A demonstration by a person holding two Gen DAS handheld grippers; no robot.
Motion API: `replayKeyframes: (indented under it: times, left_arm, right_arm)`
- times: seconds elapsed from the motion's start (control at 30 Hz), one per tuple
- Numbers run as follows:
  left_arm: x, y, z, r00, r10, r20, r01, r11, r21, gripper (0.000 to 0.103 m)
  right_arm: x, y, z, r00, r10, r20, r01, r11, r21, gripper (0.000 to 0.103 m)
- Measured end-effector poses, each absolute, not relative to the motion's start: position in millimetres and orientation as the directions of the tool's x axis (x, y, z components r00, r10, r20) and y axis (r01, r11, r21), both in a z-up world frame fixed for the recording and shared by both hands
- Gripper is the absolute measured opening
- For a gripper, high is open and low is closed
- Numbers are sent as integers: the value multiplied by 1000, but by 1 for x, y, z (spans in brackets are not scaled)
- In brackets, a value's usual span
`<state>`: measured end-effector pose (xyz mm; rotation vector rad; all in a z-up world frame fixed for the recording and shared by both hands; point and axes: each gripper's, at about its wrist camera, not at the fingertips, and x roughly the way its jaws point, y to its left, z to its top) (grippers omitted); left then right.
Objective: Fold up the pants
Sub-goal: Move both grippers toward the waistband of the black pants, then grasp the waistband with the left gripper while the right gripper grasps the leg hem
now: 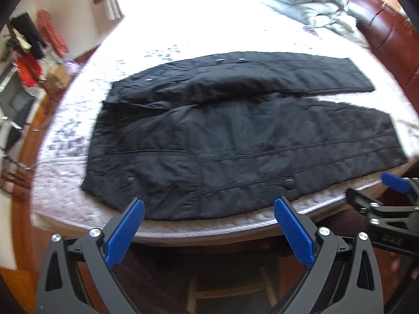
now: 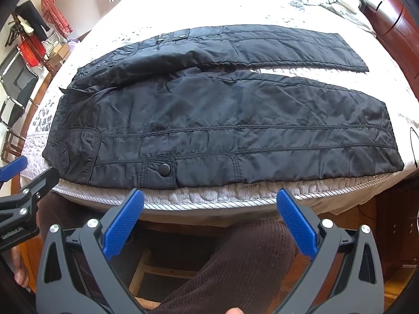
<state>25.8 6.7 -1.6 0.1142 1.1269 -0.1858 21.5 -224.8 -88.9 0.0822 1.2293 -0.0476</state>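
Sunlit white bed (image 2: 183, 7) fills both frames, with black pants (image 2: 222, 120) spread flat across the centre. Left gripper (image 1: 209, 204) and right gripper (image 2: 210, 196) hover wide, empty. Fabric looks light, slick, limp; the near hem edge seems the best hold.

Raised lettering on the black body of the right gripper (image 1: 392, 198), lower right of the left wrist view: roughly "DAS", blurred and not surely readable. White print on the black body of the left gripper (image 2: 15, 183), lower left edge of the right wrist view: something like "GameSir" or similar, too small and cut off to read with certainty. No other text, label, brand, number or sign legible in either view.
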Motion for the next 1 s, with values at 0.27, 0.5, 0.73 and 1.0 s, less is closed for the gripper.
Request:
replayKeyframes:
  times: [0.27, 0.5, 0.73, 1.0]
  left_arm:
    - [132, 110, -6, 419, -78, -905, -13, 996, -91, 100]
    - [306, 237, -72, 184, -176, -967, -203, 956, -212, 99]
    - [376, 271, -119, 88, -358, -929, -288, 884, -368, 99]
    - [403, 243, -145, -12, -275, -961, -236, 935, -264, 78]
  right_arm:
    - [50, -261, -82, 359, -57, -932, 83, 996, -29, 101]
    - [93, -296, -95, 346, -128, -929, 100, 990, -99, 101]
    - [136, -314, -133, 281, -122, -952, 110, 989, -94, 101]
    - [176, -308, -155, 267, -125, -956, 26, 992, -122, 101]
